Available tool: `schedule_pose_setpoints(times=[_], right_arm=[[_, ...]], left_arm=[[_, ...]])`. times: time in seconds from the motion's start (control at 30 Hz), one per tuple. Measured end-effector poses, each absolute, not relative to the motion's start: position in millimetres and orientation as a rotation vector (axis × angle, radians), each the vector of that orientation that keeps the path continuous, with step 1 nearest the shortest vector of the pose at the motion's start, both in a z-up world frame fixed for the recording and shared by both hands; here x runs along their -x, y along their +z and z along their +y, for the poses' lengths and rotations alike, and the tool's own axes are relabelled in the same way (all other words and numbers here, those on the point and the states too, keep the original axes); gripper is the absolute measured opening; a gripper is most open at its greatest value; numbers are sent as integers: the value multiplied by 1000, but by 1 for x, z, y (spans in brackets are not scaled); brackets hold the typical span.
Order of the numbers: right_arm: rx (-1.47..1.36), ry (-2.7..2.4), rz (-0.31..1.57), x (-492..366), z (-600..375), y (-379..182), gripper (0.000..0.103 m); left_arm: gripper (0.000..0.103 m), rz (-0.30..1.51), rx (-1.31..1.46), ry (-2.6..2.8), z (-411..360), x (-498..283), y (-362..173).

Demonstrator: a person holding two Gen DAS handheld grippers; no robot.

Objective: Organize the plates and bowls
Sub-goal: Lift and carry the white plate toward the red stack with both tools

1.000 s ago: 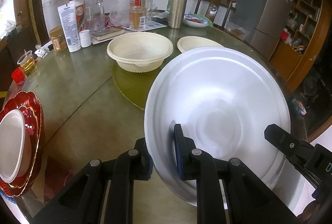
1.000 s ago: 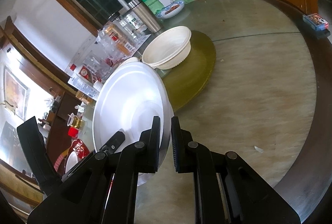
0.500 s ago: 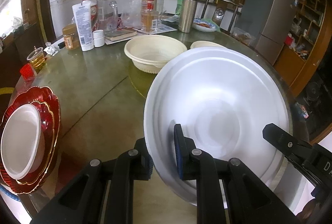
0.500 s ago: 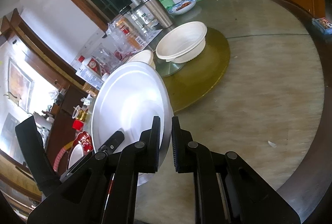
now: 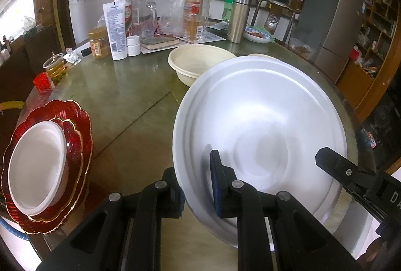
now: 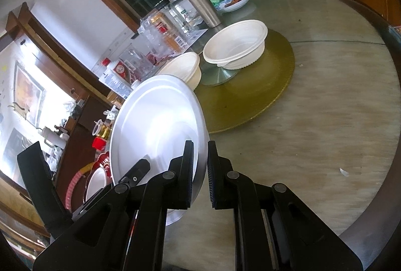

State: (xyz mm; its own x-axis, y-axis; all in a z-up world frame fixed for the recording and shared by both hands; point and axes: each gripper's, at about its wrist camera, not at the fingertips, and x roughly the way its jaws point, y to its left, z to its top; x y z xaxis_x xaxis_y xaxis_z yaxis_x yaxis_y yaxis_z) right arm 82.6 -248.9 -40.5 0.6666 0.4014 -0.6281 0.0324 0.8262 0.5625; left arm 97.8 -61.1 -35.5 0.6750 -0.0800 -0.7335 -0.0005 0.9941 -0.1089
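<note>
Two grippers, one plate: both clamp the rim of the same large white plate [image 5: 263,125], one on each side.
Left gripper [image 5: 198,185]: jaws clenched on the plate's near-left rim, one blue-padded finger inside the dish and the other behind the rim.
Right gripper [image 6: 200,175]: jaws clenched on the plate's right edge, the thin rim pinched between the two pads; in the left view its black finger shows at the plate's far right rim.
White plate position: held tilted above the table [image 6: 338,108], its hollow face turned toward the left camera, its near edge low over the tabletop.
Red plates [image 5: 75,120]: a stack of scalloped, gold-edged red plates at the table's left edge, well apart from the held plate.
White bowl [image 5: 37,165]: sits on top of the red stack, empty.
Cream bowl [image 6: 235,45]: rests on the small silver hub at the middle of the yellow-green turntable [image 6: 270,85].
Second cream bowl [image 6: 185,67]: just beside the first, on its left in the right view, partly hidden behind the raised plate.
Far side of table: steel flask [image 5: 238,17], green bottle [image 5: 231,0], white tube [image 5: 116,30], small white jar [image 5: 133,45], glass jars, a book and a cup of amber liquid [image 5: 55,67].
Blue-rimmed dish [image 6: 234,2]: holds some food, beside the flask.
</note>
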Motion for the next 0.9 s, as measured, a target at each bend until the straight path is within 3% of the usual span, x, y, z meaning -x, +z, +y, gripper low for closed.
schedule_pose_setpoints(times=[0.9], right_arm=[[-538,277,813,-84,-221,-30,10]], left_arm=[[16,782,131,-1,-35,-84,-25]])
